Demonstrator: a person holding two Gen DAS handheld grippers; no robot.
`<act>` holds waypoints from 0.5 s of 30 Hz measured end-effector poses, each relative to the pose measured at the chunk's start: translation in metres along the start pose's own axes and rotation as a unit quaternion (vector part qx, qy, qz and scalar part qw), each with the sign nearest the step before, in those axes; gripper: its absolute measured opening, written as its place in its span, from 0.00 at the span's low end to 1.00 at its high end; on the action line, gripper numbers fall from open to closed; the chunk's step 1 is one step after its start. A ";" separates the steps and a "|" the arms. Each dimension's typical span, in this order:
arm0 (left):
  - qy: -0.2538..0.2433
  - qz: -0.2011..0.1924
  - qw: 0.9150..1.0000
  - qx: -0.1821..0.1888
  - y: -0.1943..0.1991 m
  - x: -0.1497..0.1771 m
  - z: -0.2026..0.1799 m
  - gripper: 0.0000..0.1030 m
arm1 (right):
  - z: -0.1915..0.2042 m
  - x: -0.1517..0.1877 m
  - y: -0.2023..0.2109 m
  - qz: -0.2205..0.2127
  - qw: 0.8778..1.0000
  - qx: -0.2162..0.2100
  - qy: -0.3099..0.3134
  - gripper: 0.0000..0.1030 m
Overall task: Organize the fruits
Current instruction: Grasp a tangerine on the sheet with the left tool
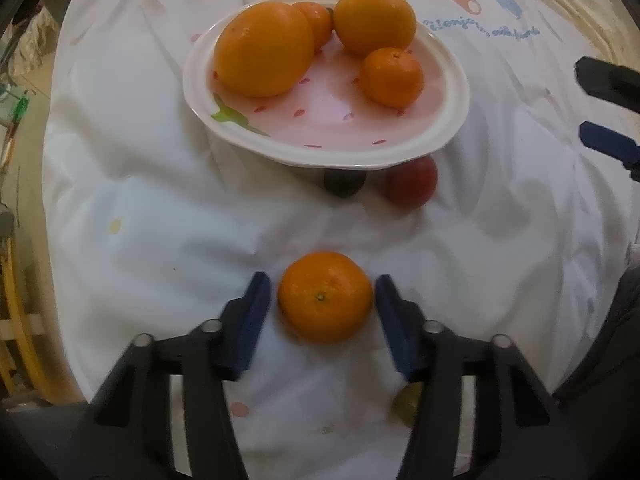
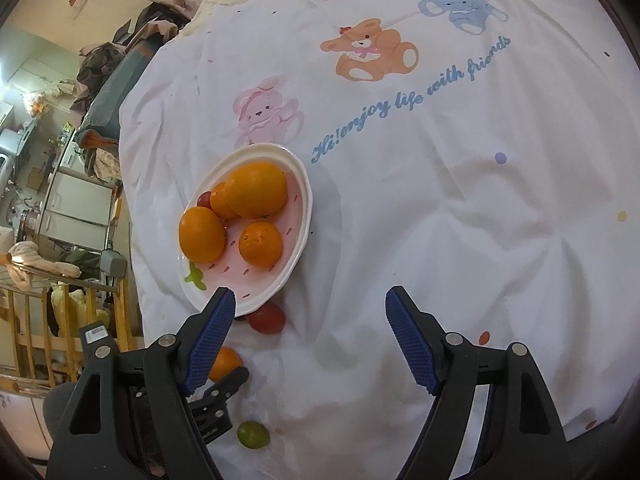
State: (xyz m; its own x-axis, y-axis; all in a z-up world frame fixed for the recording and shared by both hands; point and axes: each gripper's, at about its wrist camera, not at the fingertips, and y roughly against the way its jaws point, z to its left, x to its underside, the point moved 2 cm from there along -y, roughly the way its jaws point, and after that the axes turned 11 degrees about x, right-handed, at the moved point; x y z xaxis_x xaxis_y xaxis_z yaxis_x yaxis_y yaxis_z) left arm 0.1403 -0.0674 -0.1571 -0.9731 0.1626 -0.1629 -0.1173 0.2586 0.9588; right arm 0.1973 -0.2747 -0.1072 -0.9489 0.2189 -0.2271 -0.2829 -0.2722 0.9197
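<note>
Left wrist view: left gripper (image 1: 323, 308) straddled loose tangerine (image 1: 325, 296) near sheet's (image 1: 160, 208) edge, pads not quite touching, bound for plate (image 1: 452, 120); right gripper (image 2: 310, 340) gaped, empty.

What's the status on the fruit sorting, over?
Left hand-held gripper straddling loose mandarin, pads not yet touching. Right hand-held gripper open, empty. Plate ahead, path clear.

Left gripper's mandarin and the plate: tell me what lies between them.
In the left wrist view, bare white cloth, then a red tomato and a dark fruit at the plate's near rim.
</note>
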 end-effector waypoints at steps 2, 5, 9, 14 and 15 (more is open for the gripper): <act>-0.005 -0.004 1.000 -0.003 0.001 -0.001 -0.002 0.40 | 0.002 0.001 0.000 0.002 1.000 -0.002 0.003 0.78; -0.021 -0.012 0.999 -0.024 0.006 -0.001 -0.008 0.39 | 0.004 0.004 -0.005 0.009 1.000 -0.002 0.009 0.78; -0.012 -0.036 0.999 -0.016 0.021 -0.006 -0.008 0.39 | 0.008 0.008 -0.012 0.019 1.000 0.008 0.016 0.78; 0.027 -0.069 0.997 -0.011 0.042 -0.011 0.009 0.39 | 0.012 0.012 -0.014 0.015 0.999 0.031 0.033 0.78; 0.036 -0.076 0.996 -0.008 0.047 -0.013 0.013 0.39 | 0.013 0.013 -0.015 0.015 0.999 0.032 0.036 0.78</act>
State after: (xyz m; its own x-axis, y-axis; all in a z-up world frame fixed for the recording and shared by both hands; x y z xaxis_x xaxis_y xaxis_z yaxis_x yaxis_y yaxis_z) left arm 0.1498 -0.0445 -0.1134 -0.9555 0.0540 -0.2900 -0.2671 0.2588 0.9283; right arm 0.1909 -0.2554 -0.1193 -0.9651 0.1438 -0.2187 -0.2465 -0.2178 0.9444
